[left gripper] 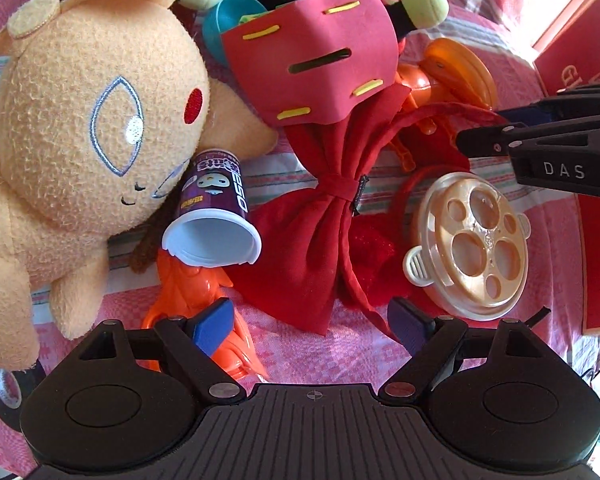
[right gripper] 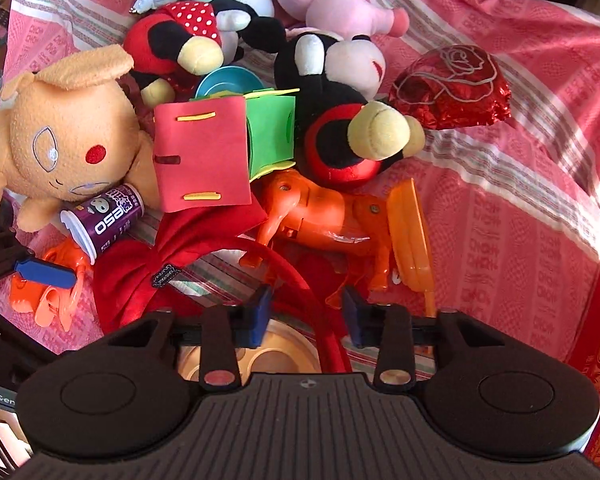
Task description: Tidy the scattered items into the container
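Toys lie scattered on a pink cloth. My left gripper (left gripper: pixel 314 326) is open and empty, low over a red bow headband (left gripper: pixel 332 208); its left finger hangs over an orange plastic toy (left gripper: pixel 192 292). A purple paper cup (left gripper: pixel 214 216) lies on its side against a tan plush (left gripper: pixel 80 120). A beige round lid with holes (left gripper: pixel 474 244) lies right of the bow. My right gripper (right gripper: pixel 306 314) is open with the headband's red band (right gripper: pixel 300 280) between its fingers, above the lid (right gripper: pixel 276 354). It also shows in the left wrist view (left gripper: pixel 484 128).
A red foam box (left gripper: pixel 312 64) and green foam piece (right gripper: pixel 270 132), an orange toy (right gripper: pixel 332 216), a teal bowl (right gripper: pixel 228 82), black-red plush (right gripper: pixel 340 136), pink plush (right gripper: pixel 340 4) and red foil heart (right gripper: pixel 456 88) crowd the cloth. A red container's wall (right gripper: pixel 596 320) stands at right.
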